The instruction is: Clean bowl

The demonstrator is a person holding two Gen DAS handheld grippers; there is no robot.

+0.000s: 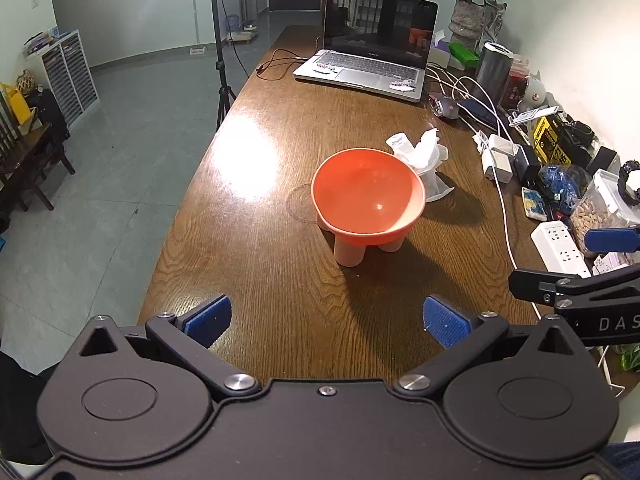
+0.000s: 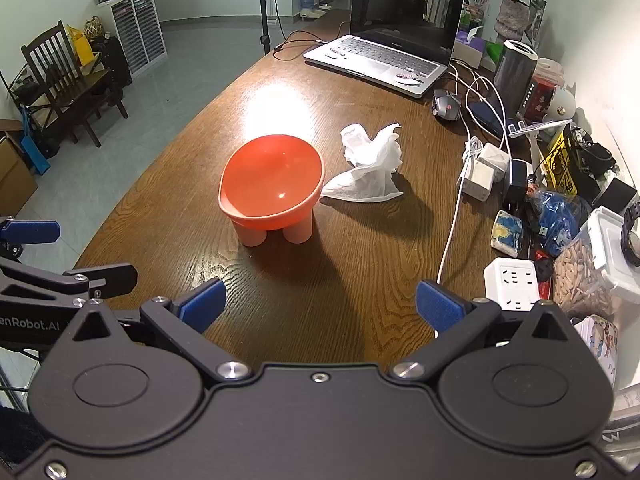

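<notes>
An orange bowl [image 1: 368,192] [image 2: 272,180] on short round legs stands upright on the brown wooden table [image 1: 280,280] [image 2: 320,272]. A crumpled white tissue [image 1: 424,160] [image 2: 372,164] lies just beyond and to the right of the bowl, touching or nearly touching it. My left gripper [image 1: 326,320] is open, well short of the bowl, with nothing between its blue pads. My right gripper [image 2: 320,302] is open too, short of the bowl and tissue, holding nothing. Each gripper shows at the edge of the other's view.
An open laptop [image 1: 372,60] [image 2: 392,40] sits at the far end of the table. Chargers, white cables, a power strip [image 2: 512,280], a mouse [image 2: 446,106] and boxes crowd the right side along the wall. The table's left edge drops to tiled floor; a tripod stands there.
</notes>
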